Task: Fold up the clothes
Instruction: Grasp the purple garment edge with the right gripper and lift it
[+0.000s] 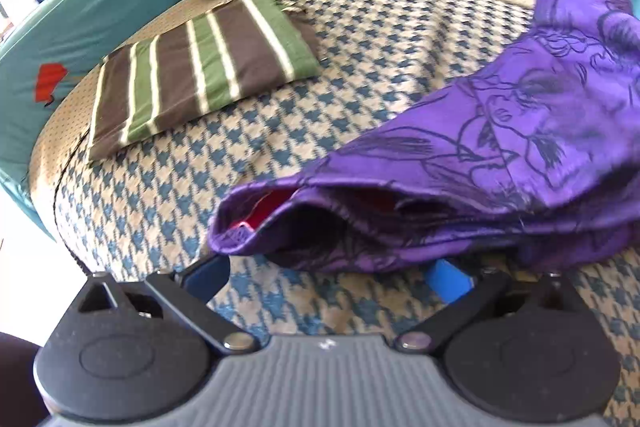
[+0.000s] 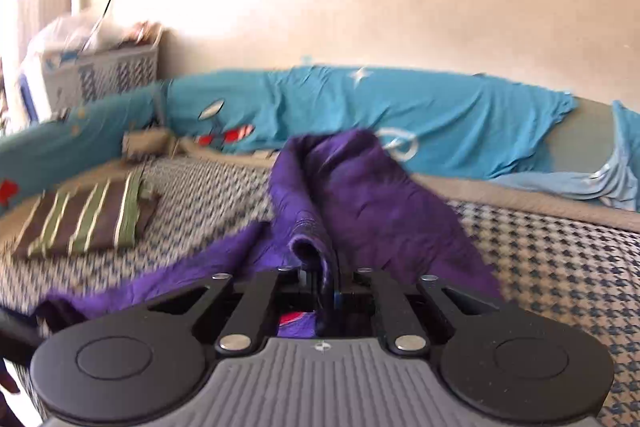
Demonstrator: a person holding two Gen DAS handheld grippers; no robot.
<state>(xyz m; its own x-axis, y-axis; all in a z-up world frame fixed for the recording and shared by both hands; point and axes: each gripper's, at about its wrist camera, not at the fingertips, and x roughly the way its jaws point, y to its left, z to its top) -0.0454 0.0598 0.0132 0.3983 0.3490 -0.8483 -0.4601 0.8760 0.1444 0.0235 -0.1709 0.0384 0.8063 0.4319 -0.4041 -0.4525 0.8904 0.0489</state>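
The right hand-held gripper (image 2: 326, 281) pinches a lifted fold of the purple garment (image 1: 520, 131) over the bed (image 1: 340, 67), the left hand-held gripper (image 1: 328, 273) gapes wide beneath its hem, so the slick cloth could slip free and spoil the fold.

The folded shirt (image 1: 200, 67) lies on the blanket (image 1: 360, 39), left of the loose garment (image 1: 520, 131).

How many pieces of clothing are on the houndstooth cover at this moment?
2. A folded striped garment lies flat at the far left. A purple garment is unfolded at the right, pinched by the right gripper. More may lie outside the views.
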